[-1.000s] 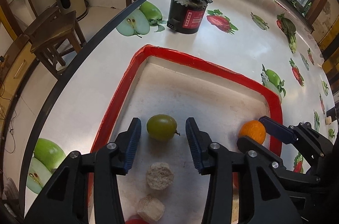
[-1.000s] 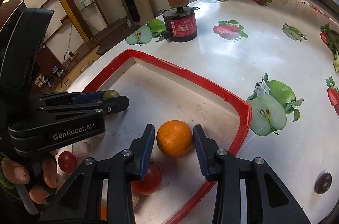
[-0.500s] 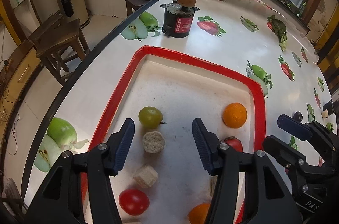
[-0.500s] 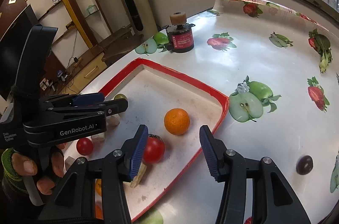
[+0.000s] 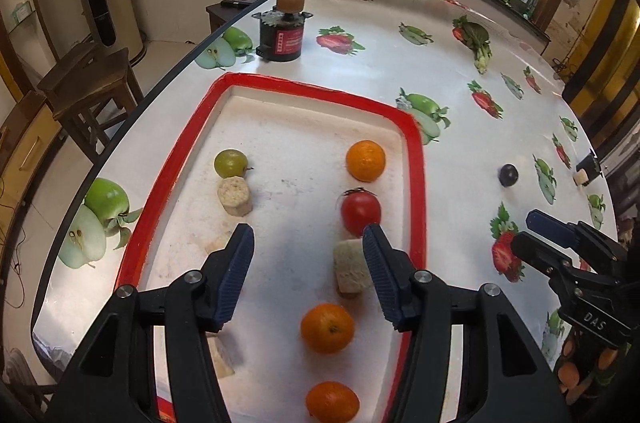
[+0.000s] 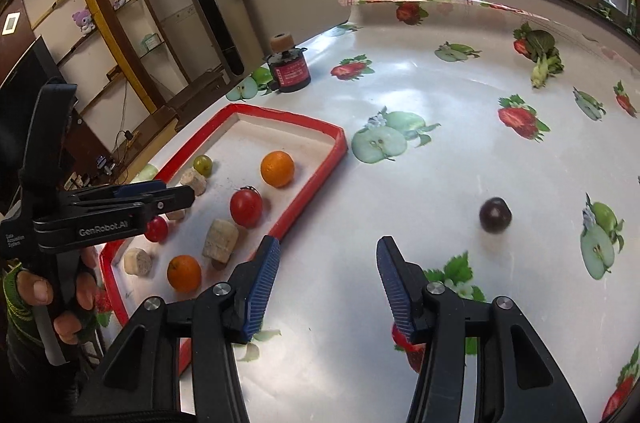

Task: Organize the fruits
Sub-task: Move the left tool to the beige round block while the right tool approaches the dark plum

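A red-rimmed white tray [image 5: 416, 159] [image 6: 312, 183] holds an orange [image 5: 365, 160] [image 6: 277, 168], a red tomato [image 5: 360, 211] [image 6: 246, 208], a green grape [image 5: 230, 163] [image 6: 203, 164], two more oranges [image 5: 327, 327], a small red tomato [image 6: 156, 228] and several cork-like blocks [image 5: 234, 195]. A dark plum [image 5: 508, 175] [image 6: 495, 215] lies on the table right of the tray. My left gripper [image 5: 308, 271] is open and empty above the tray. My right gripper [image 6: 326, 287] is open and empty over the table, right of the tray and short of the plum.
A black cylindrical motor with a cork on top [image 5: 283, 35] [image 6: 289, 67] stands beyond the tray. The tablecloth [image 6: 440, 151] has printed fruit pictures. The table's left edge [image 5: 120, 127] drops to wooden stools [image 5: 92, 83]. A small block [image 5: 580, 178] lies at the far right.
Both grippers have pulled back and up from the tray. The left one has left the green grape and the right one the orange. The right gripper has swung right over the table.
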Demonstrator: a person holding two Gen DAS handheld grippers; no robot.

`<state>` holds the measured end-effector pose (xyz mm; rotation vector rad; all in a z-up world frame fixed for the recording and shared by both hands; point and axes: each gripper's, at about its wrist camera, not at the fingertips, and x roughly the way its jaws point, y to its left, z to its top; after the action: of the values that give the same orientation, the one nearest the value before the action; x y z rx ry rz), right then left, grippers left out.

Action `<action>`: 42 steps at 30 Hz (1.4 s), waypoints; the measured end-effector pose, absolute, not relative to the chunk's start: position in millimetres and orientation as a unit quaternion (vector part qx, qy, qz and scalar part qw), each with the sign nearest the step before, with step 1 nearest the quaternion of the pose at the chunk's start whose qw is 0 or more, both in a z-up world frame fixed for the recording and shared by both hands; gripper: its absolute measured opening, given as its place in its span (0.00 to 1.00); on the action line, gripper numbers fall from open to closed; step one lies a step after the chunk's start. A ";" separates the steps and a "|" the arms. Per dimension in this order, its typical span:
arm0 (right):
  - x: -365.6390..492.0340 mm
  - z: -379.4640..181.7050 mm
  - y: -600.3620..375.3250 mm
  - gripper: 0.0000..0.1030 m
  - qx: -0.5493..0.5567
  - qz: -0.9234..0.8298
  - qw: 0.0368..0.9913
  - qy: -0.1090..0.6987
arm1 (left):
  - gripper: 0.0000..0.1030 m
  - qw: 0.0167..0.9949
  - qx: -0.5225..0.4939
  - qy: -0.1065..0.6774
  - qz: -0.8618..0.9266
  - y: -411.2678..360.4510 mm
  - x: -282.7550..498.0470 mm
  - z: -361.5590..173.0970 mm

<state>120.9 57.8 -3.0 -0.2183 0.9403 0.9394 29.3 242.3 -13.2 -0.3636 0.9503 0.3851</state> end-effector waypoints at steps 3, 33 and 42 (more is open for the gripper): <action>120.4 -5.0 35.8 0.51 -0.096 0.420 0.789 0.439 | 0.54 0.864 -0.170 0.444 0.168 226.7 19.9 -5.2; 116.7 -10.1 -61.8 0.52 -0.049 0.361 0.819 0.444 | 0.54 0.861 -0.095 0.500 0.010 97.3 -19.5 -49.8; 144.5 -17.3 -48.3 0.52 -0.033 0.362 0.818 0.446 | 0.34 0.860 -0.071 0.505 0.002 100.0 -10.1 -67.4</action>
<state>144.5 -48.3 -17.3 -0.0704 0.9499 0.7708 -10.1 100.0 -67.4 -0.1500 1.0592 0.0051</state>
